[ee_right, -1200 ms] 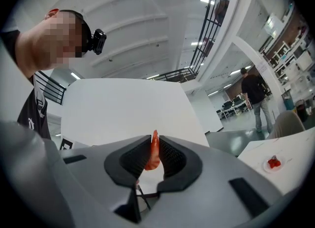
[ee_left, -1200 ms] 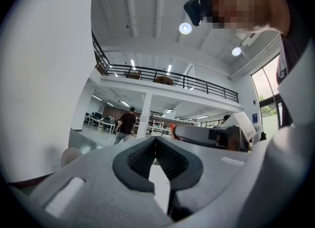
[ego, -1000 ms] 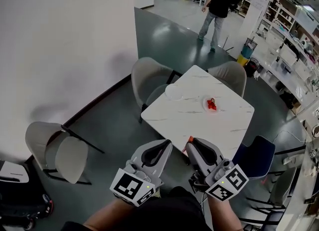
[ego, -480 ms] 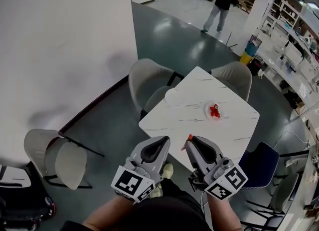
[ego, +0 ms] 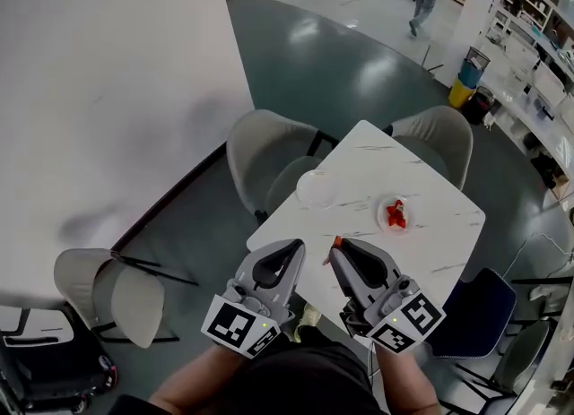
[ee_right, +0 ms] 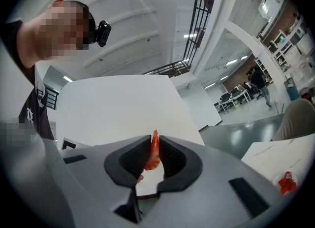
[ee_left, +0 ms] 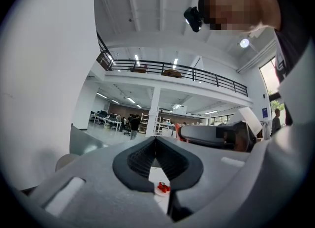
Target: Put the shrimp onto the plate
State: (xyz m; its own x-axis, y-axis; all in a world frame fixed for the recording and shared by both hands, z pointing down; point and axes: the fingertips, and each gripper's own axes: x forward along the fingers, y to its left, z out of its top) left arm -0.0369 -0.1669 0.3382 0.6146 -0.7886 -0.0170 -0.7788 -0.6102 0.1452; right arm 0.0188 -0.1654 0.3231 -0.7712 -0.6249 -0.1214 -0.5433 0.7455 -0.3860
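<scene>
Right gripper (ego: 334, 246) is clamped on the held shrimp (ee_right: 153, 154), which sits between its ribbed black pads (ee_right: 170, 155). The shrimp's long axis runs upright in the right gripper view, along the slot between the pads. Its thin pointed end pokes out just past the jaw tips, and the fatter end is down inside the jaws. The shrimp is glossy orange-red, curved and tapering (looks plastic, cannot tell for sure).

Left gripper (ego: 292, 247) has its jaws together at the tips with nothing between them. Both grippers have smooth grey shells, and each carries a black-and-white marker cube.

Ahead of the right gripper and off to its right, well apart, is the small round white plate (ego: 380, 218), with plated shrimp (ego: 395, 216) already on it in the same red. The plate sits on a square white table (ego: 359, 167) with a marble-look top. Ahead of the left gripper on the same top is a pale round dish (ego: 316, 187). Beyond the table are rounded beige chairs (ego: 256, 149).
</scene>
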